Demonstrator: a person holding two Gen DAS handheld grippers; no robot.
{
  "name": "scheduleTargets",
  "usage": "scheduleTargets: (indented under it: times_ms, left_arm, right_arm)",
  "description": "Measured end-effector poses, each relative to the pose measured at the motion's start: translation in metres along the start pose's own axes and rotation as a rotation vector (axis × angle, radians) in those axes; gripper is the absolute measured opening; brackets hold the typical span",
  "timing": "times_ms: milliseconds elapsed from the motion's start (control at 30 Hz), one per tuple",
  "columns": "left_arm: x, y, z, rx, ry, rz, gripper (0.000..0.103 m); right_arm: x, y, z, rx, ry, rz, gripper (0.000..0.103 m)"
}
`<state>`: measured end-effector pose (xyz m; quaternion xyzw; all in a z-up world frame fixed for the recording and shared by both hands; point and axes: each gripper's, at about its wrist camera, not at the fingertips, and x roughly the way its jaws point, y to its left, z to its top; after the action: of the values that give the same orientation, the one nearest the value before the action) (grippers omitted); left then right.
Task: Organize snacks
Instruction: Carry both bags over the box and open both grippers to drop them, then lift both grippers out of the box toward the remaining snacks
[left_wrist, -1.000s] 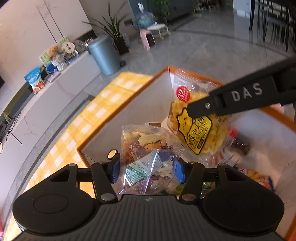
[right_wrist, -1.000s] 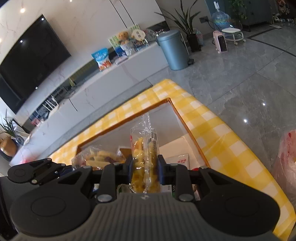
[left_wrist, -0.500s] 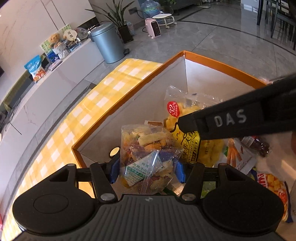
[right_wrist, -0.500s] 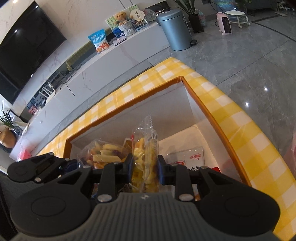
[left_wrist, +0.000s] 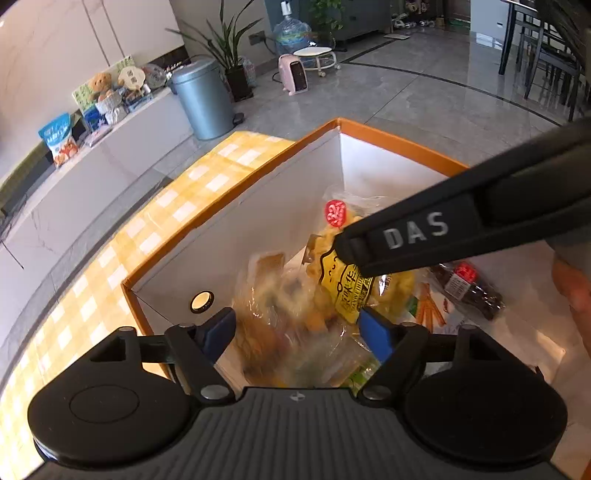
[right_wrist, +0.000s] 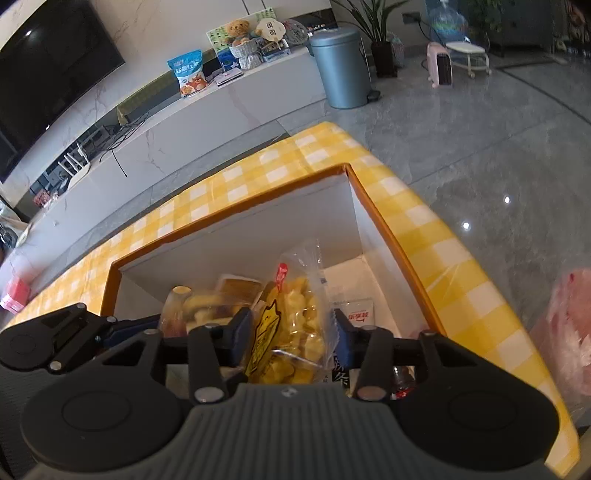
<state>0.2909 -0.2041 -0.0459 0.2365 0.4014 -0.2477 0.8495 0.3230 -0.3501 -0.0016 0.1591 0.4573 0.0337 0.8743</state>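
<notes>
Both grippers' fingers are opening over the orange box (right_wrist: 391, 236). The left gripper (left_wrist: 297, 332) releases a blurred mixed-snack bag (left_wrist: 295, 325). The right gripper (right_wrist: 290, 332) frees the yellow puff bag (right_wrist: 291, 325), which may topple toward 3 o'clock.

- Left gripper (left_wrist: 297, 332): angled steeply down, jaws opening, pads clear of contents between.
- Right gripper (right_wrist: 291, 334): angled down, jaws opening; crosses in from 3 o'clock in left view.

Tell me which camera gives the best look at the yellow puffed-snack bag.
The right wrist view: the yellow puffed-snack bag sits sharp and near between the right gripper's opening jaws, inside the orange box. The left wrist view shows it partly hidden behind the right gripper's finger.
</notes>
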Motion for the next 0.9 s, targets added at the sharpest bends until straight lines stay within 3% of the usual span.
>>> scheduleTargets:
  times_ms: [167, 467, 667, 900]
  left_arm:
    - [-0.015, 0.000, 0.001, -0.001, -0.010, -0.017, 0.090]
    - [-0.066, 0.010, -0.009, -0.097, -0.086, -0.045, 0.090]
    - [-0.112, 0.017, -0.026, -0.170, -0.188, -0.008, 0.090]
    - [-0.156, 0.034, -0.061, -0.296, -0.301, 0.098, 0.090]
  right_arm:
    - [-0.014, 0.007, 0.000, -0.021, -0.018, -0.021, 0.072]
    - [-0.059, 0.024, -0.003, -0.102, -0.102, -0.062, 0.077]
    - [-0.105, 0.049, -0.022, -0.182, -0.254, -0.083, 0.078]
    - [-0.148, 0.086, -0.064, -0.273, -0.450, -0.070, 0.079]
